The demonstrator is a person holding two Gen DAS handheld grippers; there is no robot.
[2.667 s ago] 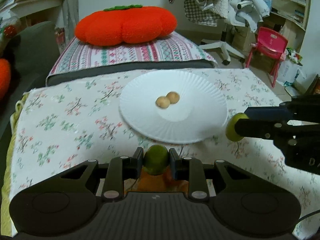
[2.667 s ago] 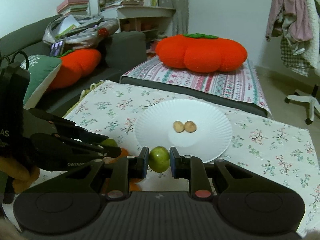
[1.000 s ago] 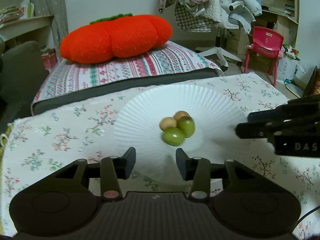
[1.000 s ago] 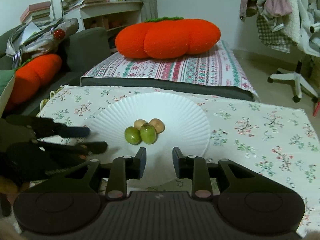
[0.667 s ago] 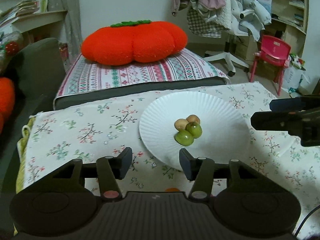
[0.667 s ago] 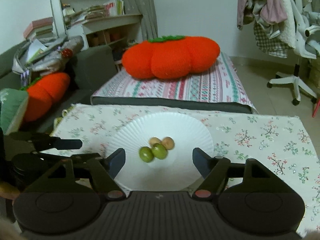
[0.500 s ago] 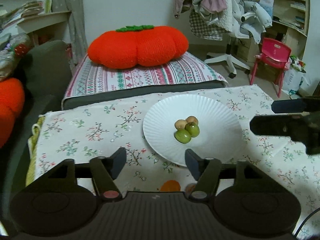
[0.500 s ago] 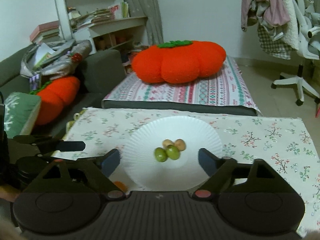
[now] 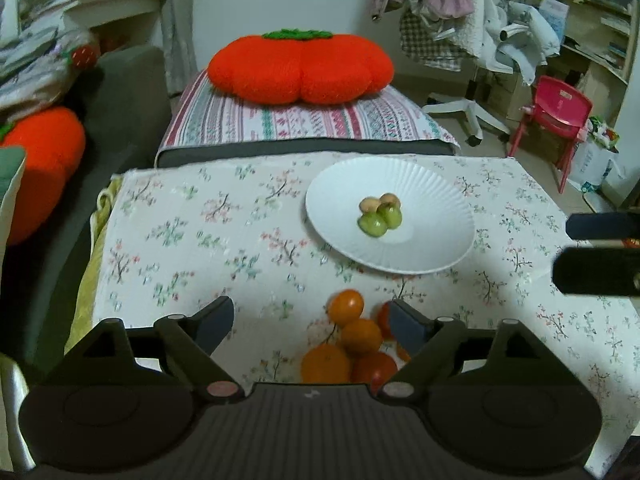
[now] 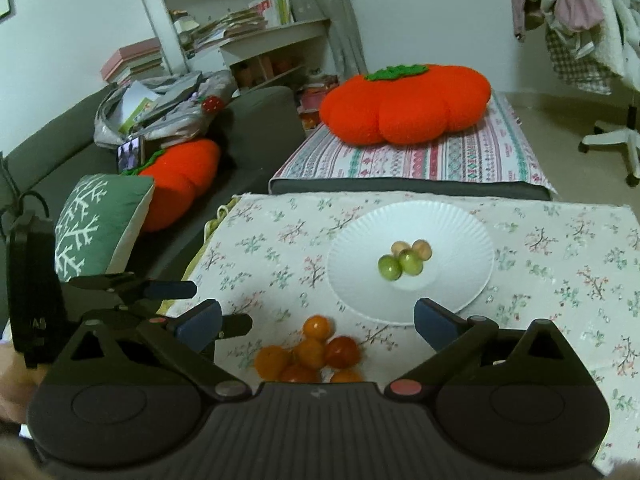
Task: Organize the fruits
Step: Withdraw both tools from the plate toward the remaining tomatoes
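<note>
Left wrist view: the left gripper (image 9: 310, 322) hangs over the near edge of the bench (image 9: 192, 240), its fingers (image 9: 218, 316) parting wider with nothing between them. Just below sits a pile of orange and red fruits (image 9: 352, 344) on the flowered cloth, huddled together, likely the next lot to sort. Beyond them the white plate (image 9: 436, 200) holds two green fruits (image 9: 380, 220) touching two tan ones (image 9: 378, 202) in its middle, so the small kinds seem gathered there.

In the right wrist view the right gripper (image 10: 316, 320) also spreads its fingers, empty, above the same pile. The other gripper sits close on its left, which could crowd a reach. A big orange cushion (image 10: 404, 100) lies well behind on a striped mattress (image 10: 480, 160).
</note>
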